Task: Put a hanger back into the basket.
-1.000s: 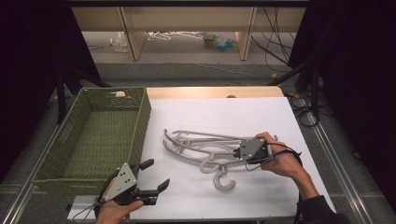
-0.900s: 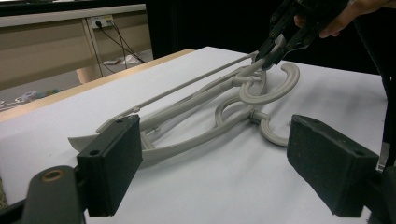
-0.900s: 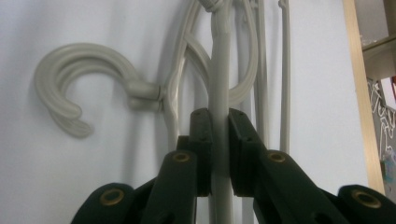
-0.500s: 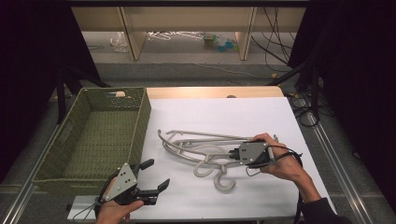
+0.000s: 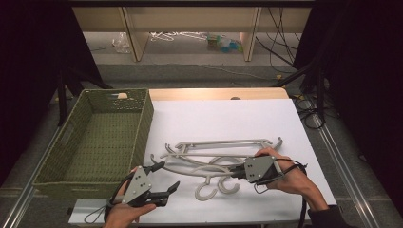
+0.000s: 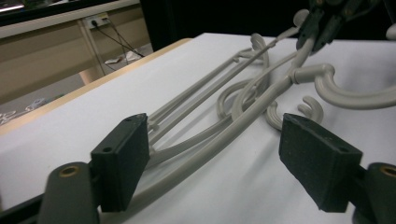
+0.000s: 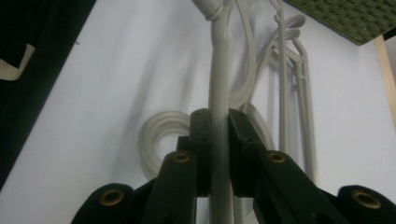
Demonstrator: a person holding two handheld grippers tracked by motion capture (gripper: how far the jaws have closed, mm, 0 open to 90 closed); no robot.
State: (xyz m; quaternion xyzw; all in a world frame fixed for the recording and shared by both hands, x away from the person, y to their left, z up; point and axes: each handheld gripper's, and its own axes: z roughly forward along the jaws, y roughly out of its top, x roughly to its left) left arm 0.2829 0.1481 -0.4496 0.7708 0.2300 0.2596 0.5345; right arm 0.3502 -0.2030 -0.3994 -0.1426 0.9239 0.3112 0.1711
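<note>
Presently the right gripper is clamped on a pale grey rigid plastic hanger, light but tangled; the left gripper, jaws apart, should take its straight arm.

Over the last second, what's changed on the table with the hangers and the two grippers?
The right gripper, shut on a hanger arm, has dragged the grey hangers leftward toward the green basket. The left gripper stayed open near the table's front edge; the basket hasn't moved.

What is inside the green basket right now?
The green woven basket looks empty: its bare woven floor shows. The strip behind its near wall is hidden. The grey hangers lie outside on the white table.
</note>
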